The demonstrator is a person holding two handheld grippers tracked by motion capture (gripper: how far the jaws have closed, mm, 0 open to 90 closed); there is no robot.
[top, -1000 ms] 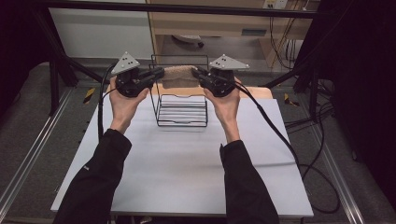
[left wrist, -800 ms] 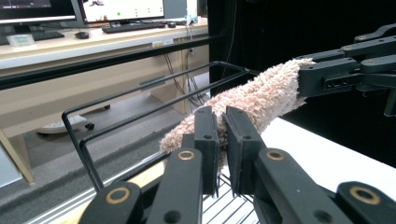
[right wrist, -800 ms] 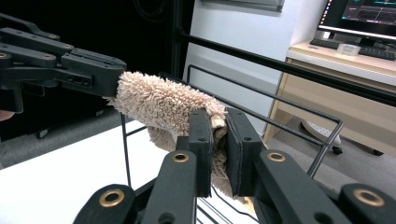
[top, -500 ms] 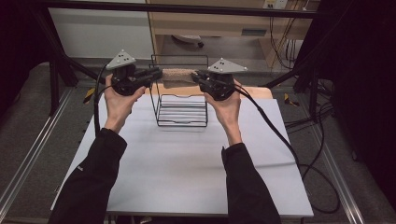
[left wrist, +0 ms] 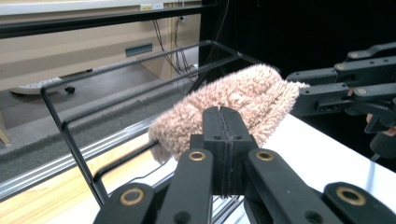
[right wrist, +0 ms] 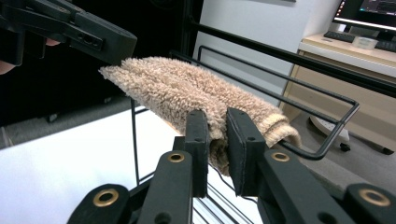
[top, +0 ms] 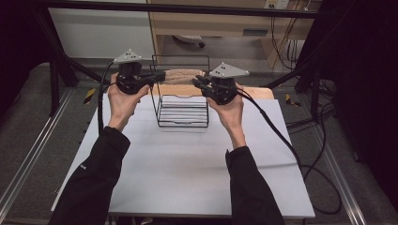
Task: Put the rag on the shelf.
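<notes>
Standing at the white table (top: 187,178), you have the black wire rack (top: 183,110) at its far middle, and the tan fluffy towel (top: 180,76) hangs stretched above the rack's top rails, between your two hands. Your left gripper (top: 159,76) has just been closing; its jaws now meet tight on the towel's left end, a thin fold pinched between them. Your right gripper (top: 197,82) is clamped on the towel's right end, cloth bunched between its pads (right wrist: 198,135).
</notes>
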